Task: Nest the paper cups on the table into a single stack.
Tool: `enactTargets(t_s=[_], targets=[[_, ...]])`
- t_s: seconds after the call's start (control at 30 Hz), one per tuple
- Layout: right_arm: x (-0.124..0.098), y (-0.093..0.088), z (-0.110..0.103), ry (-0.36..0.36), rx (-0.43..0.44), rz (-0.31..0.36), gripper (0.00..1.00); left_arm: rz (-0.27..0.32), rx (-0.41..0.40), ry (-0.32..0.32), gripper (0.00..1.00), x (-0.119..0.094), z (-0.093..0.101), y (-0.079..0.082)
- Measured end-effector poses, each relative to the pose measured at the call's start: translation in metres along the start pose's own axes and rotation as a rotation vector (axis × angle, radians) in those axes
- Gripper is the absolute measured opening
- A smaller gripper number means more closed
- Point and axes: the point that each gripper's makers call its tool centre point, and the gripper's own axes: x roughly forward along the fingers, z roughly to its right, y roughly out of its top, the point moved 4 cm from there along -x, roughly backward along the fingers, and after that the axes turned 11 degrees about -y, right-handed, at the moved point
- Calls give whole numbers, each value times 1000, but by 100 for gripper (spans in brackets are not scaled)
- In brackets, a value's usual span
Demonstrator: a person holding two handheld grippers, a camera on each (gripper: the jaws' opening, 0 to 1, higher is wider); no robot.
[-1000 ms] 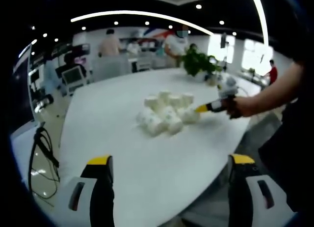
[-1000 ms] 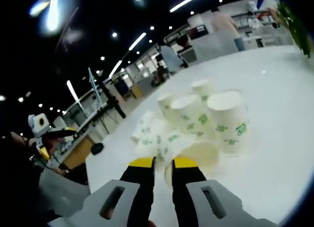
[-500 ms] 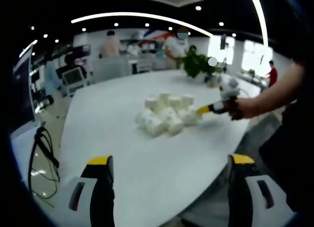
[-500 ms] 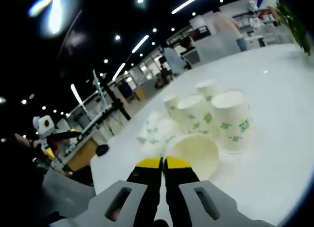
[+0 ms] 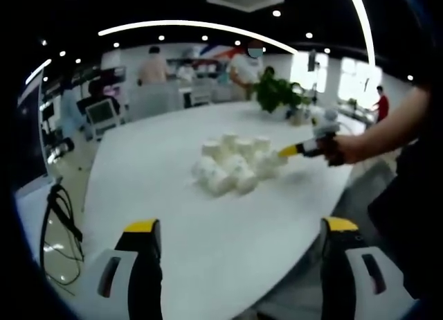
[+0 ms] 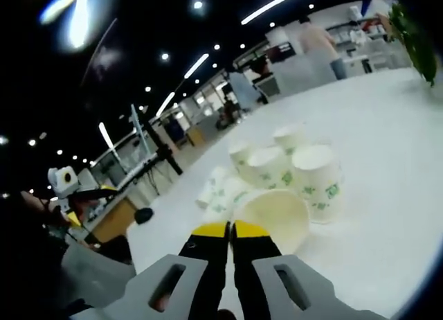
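Several white paper cups with green print form a cluster (image 5: 234,165) near the middle of the white table (image 5: 152,167); some stand rim down, some lie on their sides. My left gripper (image 5: 240,227) is open wide over the table's near edge, well short of the cups. My right gripper (image 6: 229,230) is shut on the rim of one paper cup (image 6: 278,215), which is tilted with its mouth toward the camera, just in front of the other cups (image 6: 284,166). In the left gripper view the right gripper (image 5: 289,151) touches the cluster's right side. The left gripper (image 6: 73,188) appears far left in the right gripper view.
A potted plant (image 5: 277,91) stands at the table's far end. The table's curved edge (image 5: 325,202) runs close behind the right gripper. Cables (image 5: 59,219) hang off the left of the table. People and desks stand in the background.
My right gripper's jaws have shut on the near cup's rim, and that gripper has drawn slightly up and back from the cluster. The left gripper stays open and almost still.
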Motion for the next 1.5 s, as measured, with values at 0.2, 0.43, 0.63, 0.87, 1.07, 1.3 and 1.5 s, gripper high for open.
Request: enactTargets(t_s=[0.2, 0.43, 0.63, 0.87, 1.07, 1.3, 1.5], targets=[[-13, 12, 6, -37, -56, -14, 0, 11, 2, -14, 94, 2, 4, -1], [-27, 25, 3, -46, -152, -34, 0, 22, -6, -16, 94, 5, 5, -2], [-35, 40, -6, -35, -320, -85, 0, 28, -9, -23, 93, 8, 5, -4], [-47, 62, -23, -23, -542, -165, 0, 43, -26, -24, 92, 11, 3, -6], [-59, 70, -42, 19, -790, -278, 0, 57, -27, -22, 92, 12, 3, -5], [-68, 72, -60, 81, -941, -354, 0, 75, -54, -12, 92, 11, 2, -9], [-76, 66, -82, 142, -1131, -440, 0, 79, -65, -16, 92, 9, 3, -9]])
